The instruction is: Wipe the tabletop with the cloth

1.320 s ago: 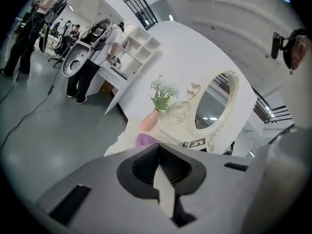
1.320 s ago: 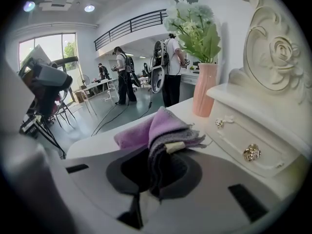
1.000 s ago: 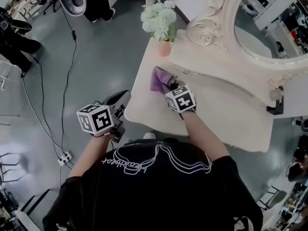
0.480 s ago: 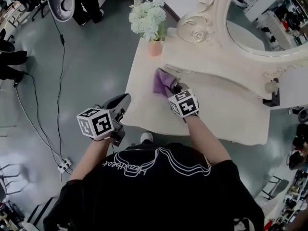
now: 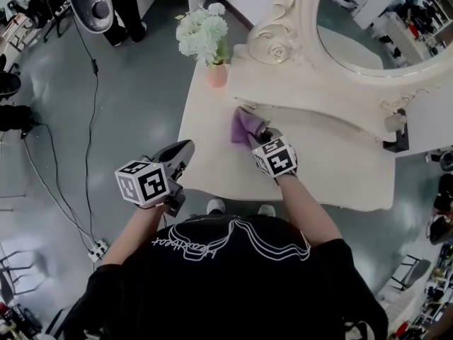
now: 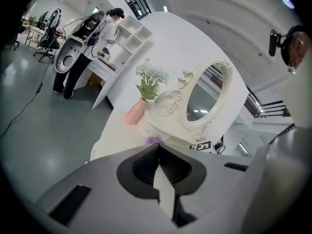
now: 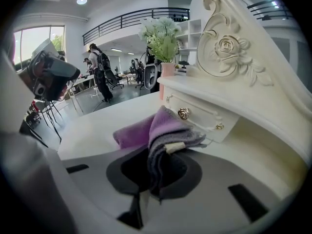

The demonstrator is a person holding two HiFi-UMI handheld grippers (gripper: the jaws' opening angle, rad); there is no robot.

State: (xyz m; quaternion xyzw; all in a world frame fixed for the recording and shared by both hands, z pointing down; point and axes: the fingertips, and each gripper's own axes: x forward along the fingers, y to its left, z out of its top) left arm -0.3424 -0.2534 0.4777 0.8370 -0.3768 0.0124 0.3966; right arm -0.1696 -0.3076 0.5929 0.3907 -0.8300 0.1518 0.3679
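A purple cloth (image 5: 245,126) lies bunched on the cream tabletop (image 5: 212,154), close under the small drawer with gold knobs (image 7: 184,113). My right gripper (image 5: 259,134) is shut on the cloth (image 7: 161,130), whose folds stick out from between its jaws onto the tabletop. My left gripper (image 5: 180,154) hovers at the table's left front edge, jaws shut with nothing in them (image 6: 157,152). From the left gripper view only a sliver of the cloth (image 6: 154,140) shows above the jaws.
A pink vase with white flowers (image 5: 216,73) stands at the table's far left corner. An ornate oval mirror (image 5: 368,27) on its raised base fills the back. A dark object (image 5: 396,140) sits at the right end. Cables (image 5: 88,140) run over the grey floor at left.
My right gripper has carried the cloth a little rightward along the drawer front. The left gripper has stayed by the table's left front edge.
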